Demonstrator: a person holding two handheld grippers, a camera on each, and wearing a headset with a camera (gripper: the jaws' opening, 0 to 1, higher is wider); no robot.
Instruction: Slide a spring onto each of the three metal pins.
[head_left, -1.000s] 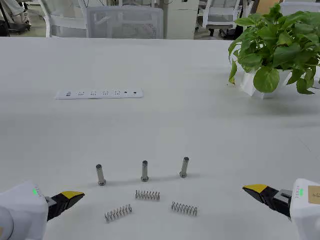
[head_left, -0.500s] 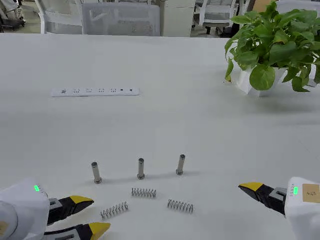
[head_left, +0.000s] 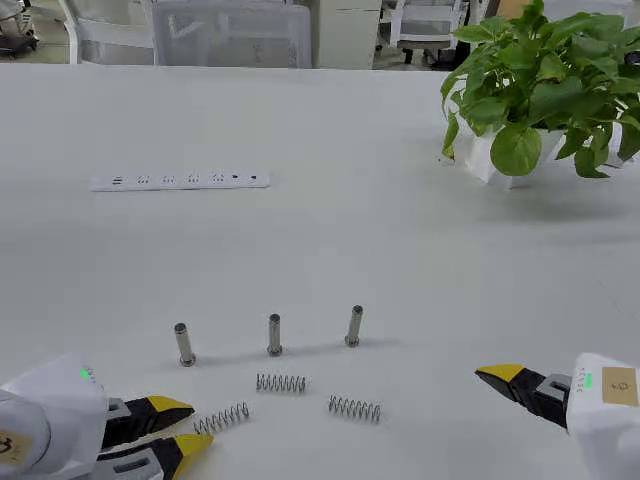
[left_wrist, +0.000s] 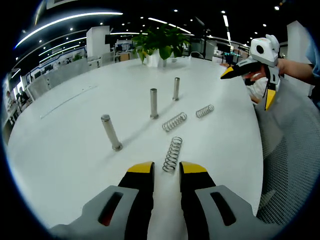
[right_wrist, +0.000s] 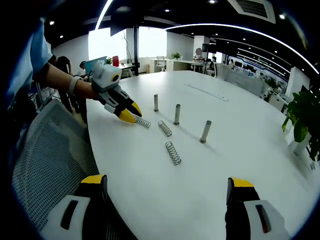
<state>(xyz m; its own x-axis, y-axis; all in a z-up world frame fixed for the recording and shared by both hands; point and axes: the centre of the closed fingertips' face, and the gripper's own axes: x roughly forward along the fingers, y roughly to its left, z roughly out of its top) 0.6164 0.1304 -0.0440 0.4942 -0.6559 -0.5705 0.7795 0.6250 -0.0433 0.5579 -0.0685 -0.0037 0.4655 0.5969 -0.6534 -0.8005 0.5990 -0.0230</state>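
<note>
Three metal pins stand upright in a row on the white table (head_left: 330, 230): left pin (head_left: 184, 344), middle pin (head_left: 274, 334), right pin (head_left: 353, 326). In front of them lie three springs: left spring (head_left: 224, 418), middle spring (head_left: 280, 382), right spring (head_left: 355, 408). My left gripper (head_left: 190, 424) is open, its yellow tips just short of the left spring (left_wrist: 173, 153), which lies in line with the gap. My right gripper (right_wrist: 167, 181) is open wide and holds nothing; its upper fingertip (head_left: 499, 374) hovers to the right of the springs.
A white power strip (head_left: 180, 181) lies further back on the left. At the back right stands a potted plant (head_left: 540, 80). Chairs (head_left: 230, 35) line the far edge. A mesh chair (left_wrist: 295, 165) stands by the near edge.
My left gripper has come forward to the left spring, and both its jaws now show in the head view. The right gripper has barely moved. The springs and pins lie as before.
</note>
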